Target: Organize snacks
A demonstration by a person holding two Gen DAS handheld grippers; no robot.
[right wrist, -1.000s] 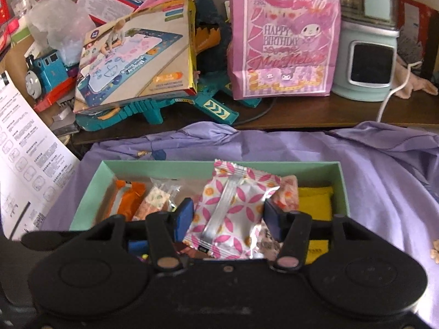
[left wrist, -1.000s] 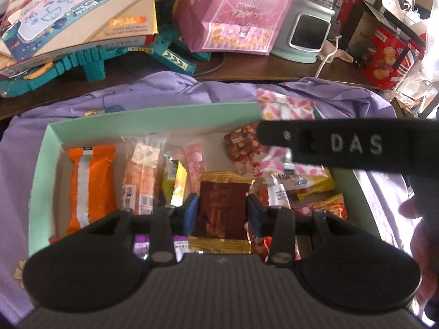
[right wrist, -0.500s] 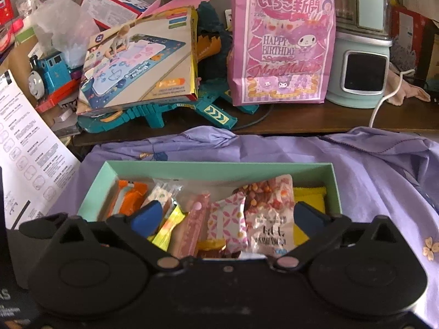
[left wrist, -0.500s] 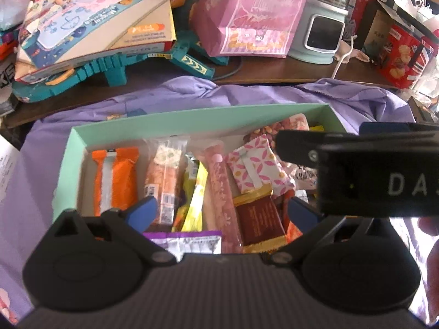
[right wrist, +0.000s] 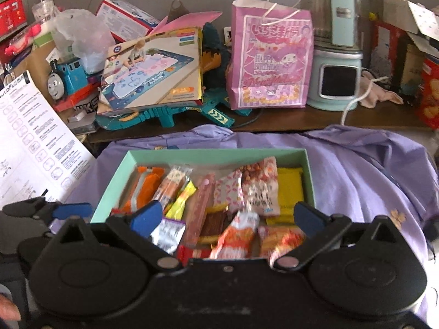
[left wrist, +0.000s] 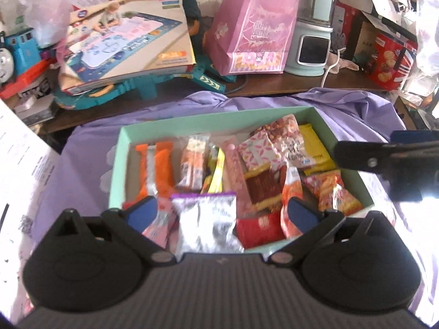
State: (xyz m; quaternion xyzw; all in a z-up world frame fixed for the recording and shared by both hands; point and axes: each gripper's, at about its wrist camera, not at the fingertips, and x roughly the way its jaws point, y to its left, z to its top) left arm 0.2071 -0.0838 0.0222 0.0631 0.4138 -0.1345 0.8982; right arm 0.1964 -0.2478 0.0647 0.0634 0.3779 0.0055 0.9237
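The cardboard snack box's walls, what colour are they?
Mint green cardboard snack box, clearest in the right wrist view.

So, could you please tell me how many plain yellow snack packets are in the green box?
2: a flat yellow packet against the right wall of the green box, and a narrow yellow one left of the centre. Others may lie hidden underneath.

Support: purple cloth (right wrist: 356,170), rumpled.
On it: mint green box (right wrist: 308,175) of snacks; printed sheet (right wrist: 33,142) over left edge.
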